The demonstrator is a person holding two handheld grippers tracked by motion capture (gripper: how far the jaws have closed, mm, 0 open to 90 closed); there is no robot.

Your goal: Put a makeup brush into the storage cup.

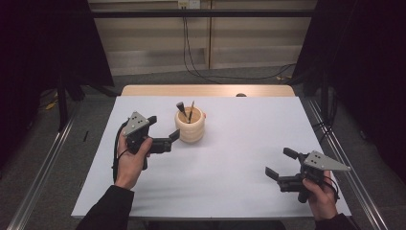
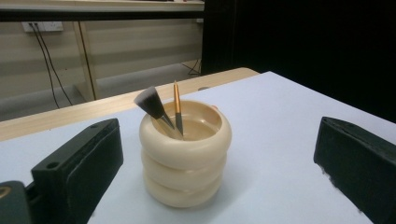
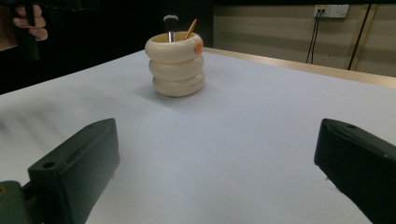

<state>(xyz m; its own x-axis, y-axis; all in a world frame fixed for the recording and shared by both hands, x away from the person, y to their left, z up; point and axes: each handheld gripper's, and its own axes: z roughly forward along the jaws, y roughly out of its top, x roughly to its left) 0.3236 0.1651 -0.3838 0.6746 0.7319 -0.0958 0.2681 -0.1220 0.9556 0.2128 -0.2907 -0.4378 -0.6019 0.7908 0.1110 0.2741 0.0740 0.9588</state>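
Over on the left, the left gripper [image 1: 165,128] sits in the person's left hand [image 1: 130,160], raised above the white table [image 1: 239,191], its jaws spread wide with nothing between them. They point straight at the holder, and in the left gripper view the two black jaws frame it on either side without touching it.

Moving to the middle: the cream holder [image 1: 190,127], a stack of three rounded rings, stands upright on the far half of the table, just beside the left gripper's jaw tips. Inside it, two things. A makeup brush [image 2: 152,106] with a dark, pale-tipped fluffy head leans against the rim on the side toward the left jaw in the left gripper view. Right next to it a thin brush [image 2: 178,108] with a gold-orange handle stands nearly upright, tip poking above the rim. The inside of the cup looks otherwise bare. A small orange mark shows on the upper ring in the right gripper view.

And to the right, near the table's front corner, the right gripper [image 1: 280,165] is held low in the right hand [image 1: 321,199], jaws released and wide apart, gripping nothing, well apart from the holder.
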